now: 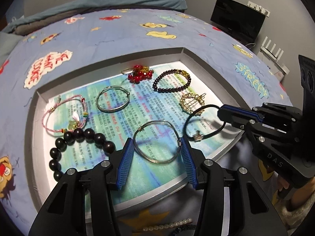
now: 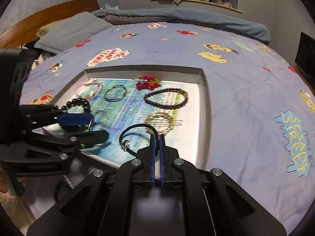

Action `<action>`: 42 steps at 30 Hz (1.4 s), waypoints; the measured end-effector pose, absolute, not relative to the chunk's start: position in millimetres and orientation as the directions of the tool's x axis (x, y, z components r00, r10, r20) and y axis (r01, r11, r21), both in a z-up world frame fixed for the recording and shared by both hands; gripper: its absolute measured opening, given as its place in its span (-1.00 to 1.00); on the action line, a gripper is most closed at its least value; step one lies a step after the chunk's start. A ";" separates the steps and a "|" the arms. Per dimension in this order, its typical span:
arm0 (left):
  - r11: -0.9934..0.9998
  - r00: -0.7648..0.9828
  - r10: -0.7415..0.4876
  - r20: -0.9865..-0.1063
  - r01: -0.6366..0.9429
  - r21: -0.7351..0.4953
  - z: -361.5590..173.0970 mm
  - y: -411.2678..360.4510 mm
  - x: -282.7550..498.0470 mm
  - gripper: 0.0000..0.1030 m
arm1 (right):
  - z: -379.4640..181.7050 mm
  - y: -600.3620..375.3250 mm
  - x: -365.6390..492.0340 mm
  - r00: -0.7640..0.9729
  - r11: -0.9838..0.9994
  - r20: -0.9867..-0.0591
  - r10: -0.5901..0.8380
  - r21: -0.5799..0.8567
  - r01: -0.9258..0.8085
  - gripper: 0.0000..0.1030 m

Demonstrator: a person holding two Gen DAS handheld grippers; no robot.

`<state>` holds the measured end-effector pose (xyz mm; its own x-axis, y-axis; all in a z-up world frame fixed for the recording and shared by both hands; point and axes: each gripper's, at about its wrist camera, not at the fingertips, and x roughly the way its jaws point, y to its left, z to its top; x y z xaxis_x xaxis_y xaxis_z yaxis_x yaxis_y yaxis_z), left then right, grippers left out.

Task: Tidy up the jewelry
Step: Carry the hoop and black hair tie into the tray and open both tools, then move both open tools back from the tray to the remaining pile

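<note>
A shallow grey tray [image 1: 196, 59] lined with a printed sheet lies on the blue cartoon bedspread and holds several pieces of jewelry. My left gripper [image 1: 156, 143] has its blue pads against both sides of a thin silver bangle [image 1: 157, 160] at the tray's near edge. From the right wrist view, the left gripper [image 2: 99, 125] is at the tray's left side. My right gripper [image 2: 157, 137] is shut on a black cord bracelet [image 2: 128, 135] with a small star charm, low over the sheet. The right gripper [image 1: 221, 114] enters from the right, the black cord bracelet [image 1: 189, 122] looping from its tip.
In the tray lie a large dark-bead bracelet [image 1: 78, 135], a pink cord bracelet [image 1: 65, 114], a second silver bangle [image 1: 113, 98], red beads [image 1: 139, 73], a small dark-bead bracelet [image 1: 171, 83] and a gold hair clip [image 1: 192, 100]. A pearl strand [image 1: 167, 226] lies outside, below the tray.
</note>
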<state>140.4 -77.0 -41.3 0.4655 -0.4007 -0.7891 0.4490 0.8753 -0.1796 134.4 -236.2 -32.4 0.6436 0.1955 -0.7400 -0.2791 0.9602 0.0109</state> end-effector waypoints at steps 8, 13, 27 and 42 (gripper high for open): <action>0.875 0.455 -0.411 -0.790 0.440 -0.202 -43.1 -76.0 141.8 -0.02 | -34.4 -244.6 136.7 0.640 0.962 -0.739 0.211 0.040 -0.272 -0.92; 0.874 0.456 -0.413 -0.788 0.442 -0.202 -43.1 -76.0 142.0 -0.01 | -34.0 -244.3 137.1 0.641 0.961 -0.737 0.216 0.045 -0.272 -0.92; 0.879 0.485 -0.398 -0.779 0.445 -0.171 -39.6 -77.1 138.8 0.02 | -32.0 -244.2 134.0 0.646 0.958 -0.726 0.236 0.061 -0.281 -0.67; 0.923 0.605 -0.332 -0.724 0.367 -0.116 -15.6 -52.0 129.1 0.14 | -12.8 -255.8 122.6 0.703 0.962 -0.665 0.252 0.097 -0.254 0.12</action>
<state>129.1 -52.0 -15.6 0.6050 -0.3318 -0.7238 0.3670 0.9229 -0.1163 122.6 -255.8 -12.8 0.7031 0.2524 -0.6648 -0.2539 0.9624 0.0969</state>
